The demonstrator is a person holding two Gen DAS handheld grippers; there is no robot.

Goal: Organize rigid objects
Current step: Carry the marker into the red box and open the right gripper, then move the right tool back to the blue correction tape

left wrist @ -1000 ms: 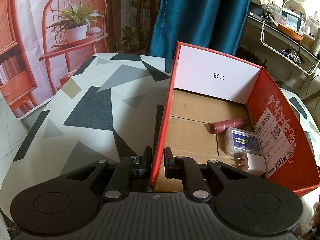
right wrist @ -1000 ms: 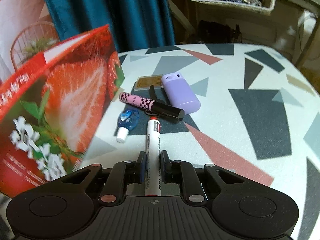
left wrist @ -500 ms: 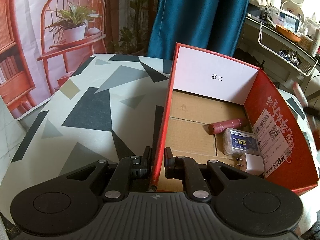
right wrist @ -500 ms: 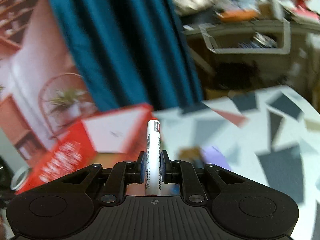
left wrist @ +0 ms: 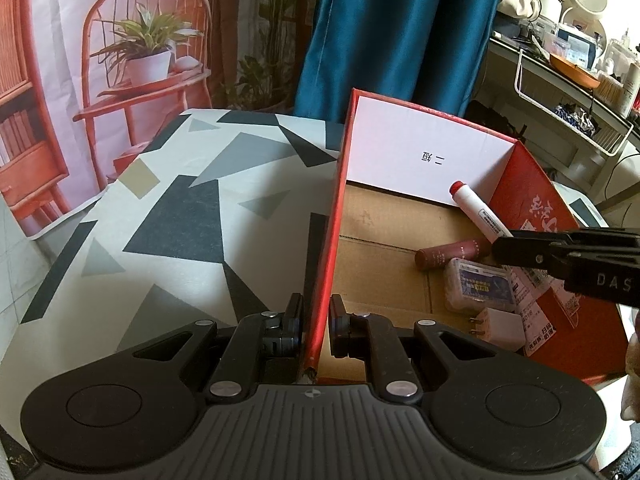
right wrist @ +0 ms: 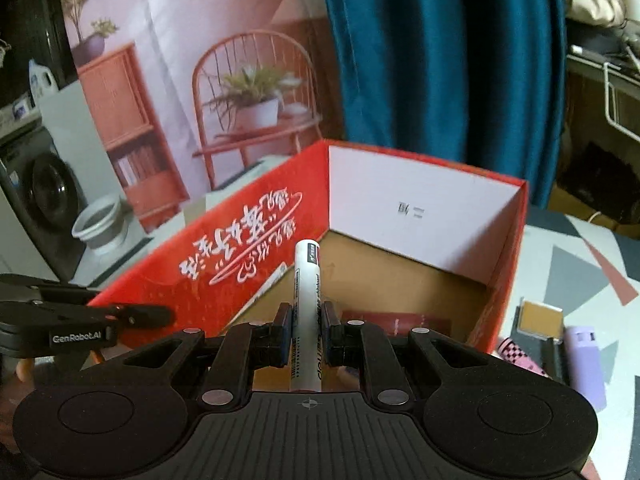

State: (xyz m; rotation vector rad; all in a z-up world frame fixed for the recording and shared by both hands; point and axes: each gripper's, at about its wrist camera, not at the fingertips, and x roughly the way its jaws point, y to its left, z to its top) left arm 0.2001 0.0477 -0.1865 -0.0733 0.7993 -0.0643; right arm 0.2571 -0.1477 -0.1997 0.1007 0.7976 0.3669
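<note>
My right gripper (right wrist: pixel 307 316) is shut on a white marker (right wrist: pixel 307 280) with a red cap and holds it above the open red cardboard box (right wrist: pixel 424 208). In the left wrist view the marker (left wrist: pixel 478 214) hangs over the box interior, held by the right gripper (left wrist: pixel 516 246). My left gripper (left wrist: pixel 316 316) is shut on the box's left wall (left wrist: pixel 326 248). Inside the box lie a dark red tube (left wrist: pixel 452 253), a clear plastic case (left wrist: pixel 480 285) and a white charger plug (left wrist: pixel 500 326).
On the patterned table (left wrist: pixel 192 216) right of the box lie a gold-lidded case (right wrist: pixel 540 320), a lilac container (right wrist: pixel 586 364) and a pink checkered tube (right wrist: pixel 520 358). A blue curtain (left wrist: pixel 400 32) hangs behind. Shelves with clutter (left wrist: pixel 580 80) stand at the right.
My right gripper has lifted the marker off the table and carried it left, over the open box. The left gripper keeps its hold on the box wall.
</note>
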